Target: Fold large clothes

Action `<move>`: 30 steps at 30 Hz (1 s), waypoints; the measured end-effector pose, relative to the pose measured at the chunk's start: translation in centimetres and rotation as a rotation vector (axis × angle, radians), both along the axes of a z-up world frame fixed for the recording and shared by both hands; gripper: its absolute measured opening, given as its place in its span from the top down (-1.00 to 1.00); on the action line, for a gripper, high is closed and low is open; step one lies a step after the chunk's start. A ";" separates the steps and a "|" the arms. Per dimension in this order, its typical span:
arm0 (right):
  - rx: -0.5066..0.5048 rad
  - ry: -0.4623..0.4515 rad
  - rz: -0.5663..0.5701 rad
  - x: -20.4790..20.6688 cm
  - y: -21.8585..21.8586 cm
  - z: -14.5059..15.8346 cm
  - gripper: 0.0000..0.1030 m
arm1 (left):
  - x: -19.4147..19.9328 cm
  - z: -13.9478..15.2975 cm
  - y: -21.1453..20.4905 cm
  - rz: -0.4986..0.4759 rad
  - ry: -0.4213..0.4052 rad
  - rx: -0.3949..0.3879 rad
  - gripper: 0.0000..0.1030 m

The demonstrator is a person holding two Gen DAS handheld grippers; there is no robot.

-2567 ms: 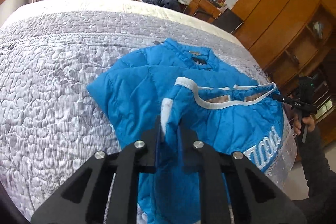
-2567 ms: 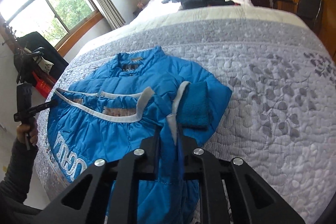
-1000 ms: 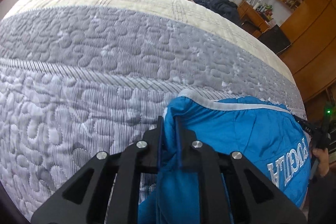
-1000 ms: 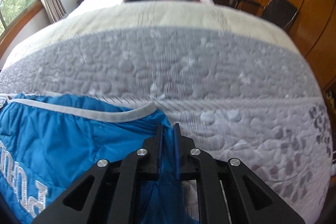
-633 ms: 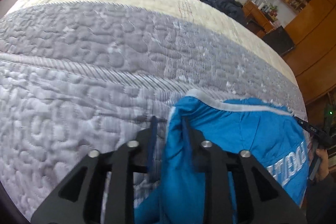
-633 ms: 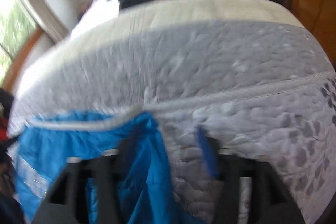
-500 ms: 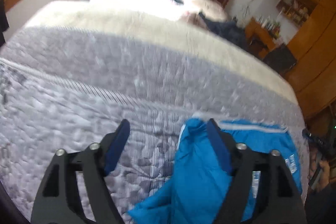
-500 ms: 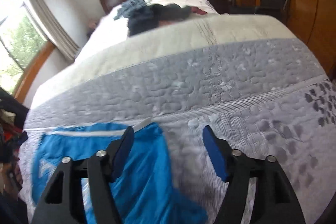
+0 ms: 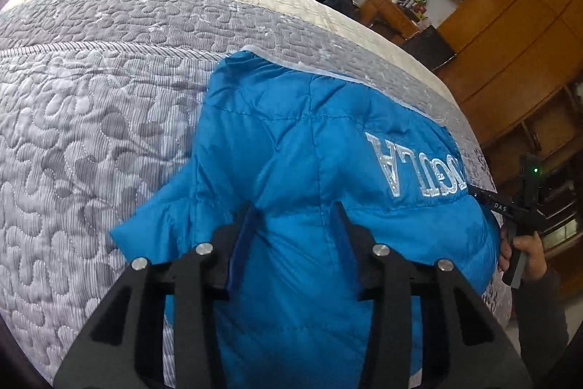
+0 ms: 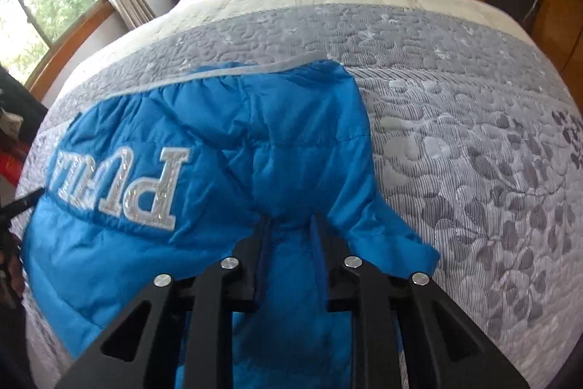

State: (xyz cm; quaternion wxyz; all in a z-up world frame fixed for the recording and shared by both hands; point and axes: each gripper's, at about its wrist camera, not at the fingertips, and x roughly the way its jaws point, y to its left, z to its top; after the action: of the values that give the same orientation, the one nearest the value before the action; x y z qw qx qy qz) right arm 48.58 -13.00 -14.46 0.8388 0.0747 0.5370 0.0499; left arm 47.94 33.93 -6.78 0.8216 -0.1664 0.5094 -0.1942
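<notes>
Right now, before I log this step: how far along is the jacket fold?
Done: the blue jacket lies folded over on the quilt, lettering up. In hand: nothing; left gripper and right gripper are open above it. Left: further folds, probably.

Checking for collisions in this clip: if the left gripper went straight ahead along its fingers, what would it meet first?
The blue jacket. The left gripper is open, and the quilted fabric fills the gap between its fingers and the space just ahead. The bed lies beyond. How close the fabric is cannot be judged.
</notes>
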 end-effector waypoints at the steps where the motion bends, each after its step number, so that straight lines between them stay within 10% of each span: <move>1: 0.017 -0.011 -0.006 -0.4 -0.1 0.5 0.57 | -0.3 1.0 0.1 0.013 -0.015 0.008 0.14; 6: 0.125 -0.165 0.044 -7.4 0.7 4.8 0.57 | -6.6 6.1 -0.4 -0.118 -0.127 -0.114 0.00; 14: 0.053 -0.084 0.094 -7.9 3.6 1.0 0.68 | -8.6 0.8 -0.8 -0.153 -0.052 -0.028 0.17; 19: 0.064 -0.173 0.080 -11.8 2.8 5.0 0.62 | -11.7 4.5 -0.5 -0.247 -0.155 -0.102 -0.38; 23: -0.018 -0.160 -0.010 -13.8 0.9 3.9 0.60 | -12.4 2.1 0.6 -0.229 -0.121 -0.049 -0.49; 27: -0.081 -0.113 -0.035 -12.4 0.3 1.7 0.70 | -11.6 0.1 2.2 -0.206 -0.065 -0.156 -0.47; 30: -0.131 -0.166 -0.016 -14.1 2.3 4.2 0.34 | -12.0 1.0 4.4 -0.218 -0.060 -0.239 -0.76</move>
State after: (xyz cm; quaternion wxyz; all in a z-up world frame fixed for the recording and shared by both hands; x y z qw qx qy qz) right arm 34.50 -10.67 -10.30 0.8840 0.0194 0.4670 0.0139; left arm 35.90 38.33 -5.79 0.7850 -0.2008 0.4728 -0.3464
